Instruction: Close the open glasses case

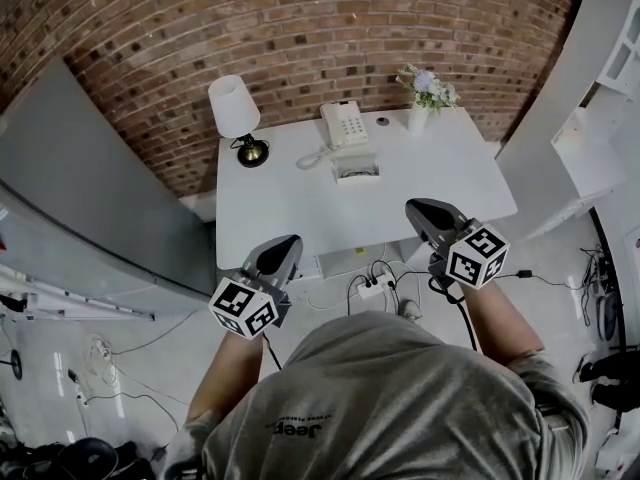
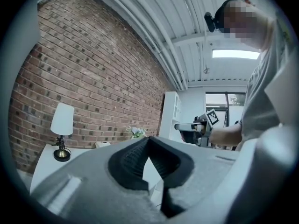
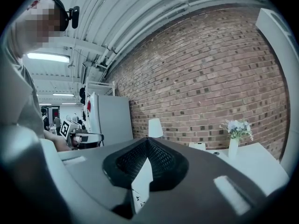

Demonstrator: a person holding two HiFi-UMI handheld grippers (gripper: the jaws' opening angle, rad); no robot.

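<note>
— Where is the case?

— The open pale rectangular glasses case (image 1: 357, 169) lies on the white tabletop (image 1: 290, 203), just in front of the cream push-button telephone (image 1: 344, 124). Off to its left stands the small lamp with a white shade and brass foot (image 1: 236, 118). The white vase of pale flowers (image 1: 420, 108) is at the far right, and the red brick wall (image 1: 300, 28) runs behind them all.

— And your two tools?

— I hold my left hand-held gripper (image 1: 291, 241) and my right hand-held gripper (image 1: 411, 209) up in the air by the near edge of the tabletop. They are one to each side of the case and both well apart from it, and both point toward the wall.

— How do the jaws stand?

— On the left one the black ribbed pads (image 2: 133, 160) meet at the tips with nothing between them. It is the same on the right, where the pads (image 3: 161, 160) are pressed together and grip nothing.
</note>
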